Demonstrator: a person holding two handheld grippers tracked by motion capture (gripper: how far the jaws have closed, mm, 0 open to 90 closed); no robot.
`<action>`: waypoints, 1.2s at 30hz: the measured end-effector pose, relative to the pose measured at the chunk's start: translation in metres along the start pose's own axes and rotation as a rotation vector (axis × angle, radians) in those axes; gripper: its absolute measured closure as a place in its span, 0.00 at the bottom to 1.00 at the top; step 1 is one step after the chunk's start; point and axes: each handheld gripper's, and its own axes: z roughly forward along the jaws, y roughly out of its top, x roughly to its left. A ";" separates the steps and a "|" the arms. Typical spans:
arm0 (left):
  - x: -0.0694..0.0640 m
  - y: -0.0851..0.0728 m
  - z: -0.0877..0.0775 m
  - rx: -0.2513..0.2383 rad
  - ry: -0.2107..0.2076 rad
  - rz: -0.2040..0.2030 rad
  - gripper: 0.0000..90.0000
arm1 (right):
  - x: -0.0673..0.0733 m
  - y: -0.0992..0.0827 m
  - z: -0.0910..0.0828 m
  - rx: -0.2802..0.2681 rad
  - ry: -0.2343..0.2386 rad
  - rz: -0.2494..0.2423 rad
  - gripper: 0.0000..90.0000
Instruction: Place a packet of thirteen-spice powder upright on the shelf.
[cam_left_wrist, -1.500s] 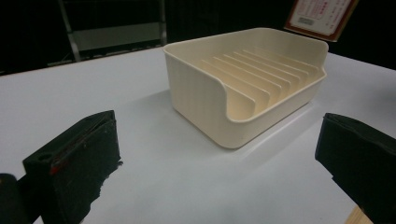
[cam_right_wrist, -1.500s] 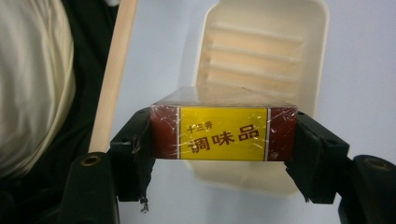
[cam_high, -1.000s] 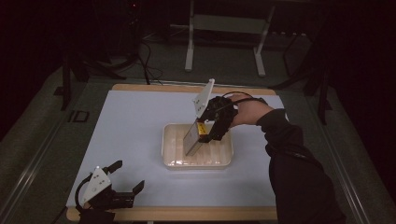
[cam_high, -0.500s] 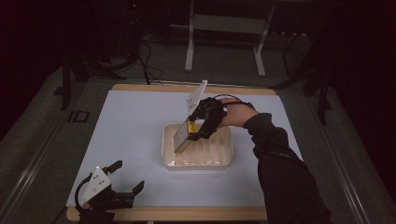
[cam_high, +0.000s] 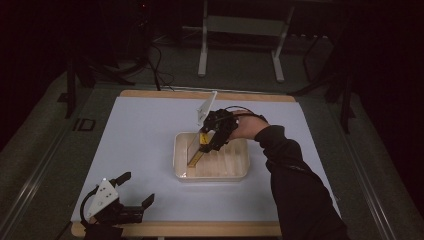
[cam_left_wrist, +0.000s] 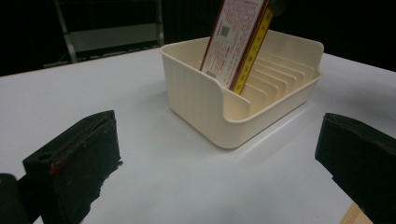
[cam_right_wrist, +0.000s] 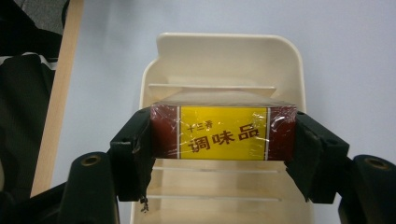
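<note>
Between the right gripper's (cam_right_wrist: 223, 154) fingers (cam_right_wrist: 135, 149), a red-and-yellow seasoning box (cam_right_wrist: 223, 133) is pinched by its ends, now carried leftward along the cream slotted rack (cam_high: 235, 169) toward its near-left slots, lower edge inside. Judged, it is being filed upright. The rack's walls crowd it; white bench (cam_high: 140, 135) lies open all round. The left gripper (cam_high: 117, 202) rests spread, well apart.

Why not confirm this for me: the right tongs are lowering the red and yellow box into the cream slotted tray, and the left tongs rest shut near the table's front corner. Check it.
One detail is off. The left tongs are open, not shut: the left gripper view shows their jaws spread wide apart. The rest holds: the right tongs clamp the red and yellow box over the cream slotted tray.
</note>
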 end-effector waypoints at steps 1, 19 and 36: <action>0.000 0.000 0.000 -0.001 0.000 0.000 0.00 | 0.000 0.000 0.002 -0.004 -0.001 0.005 0.36; 0.000 0.000 0.000 -0.004 -0.001 -0.002 0.00 | -0.002 0.005 0.033 -0.016 0.003 0.022 0.36; 0.000 0.000 0.000 -0.006 -0.003 0.000 0.00 | -0.005 -0.005 0.048 -0.081 0.017 0.037 0.35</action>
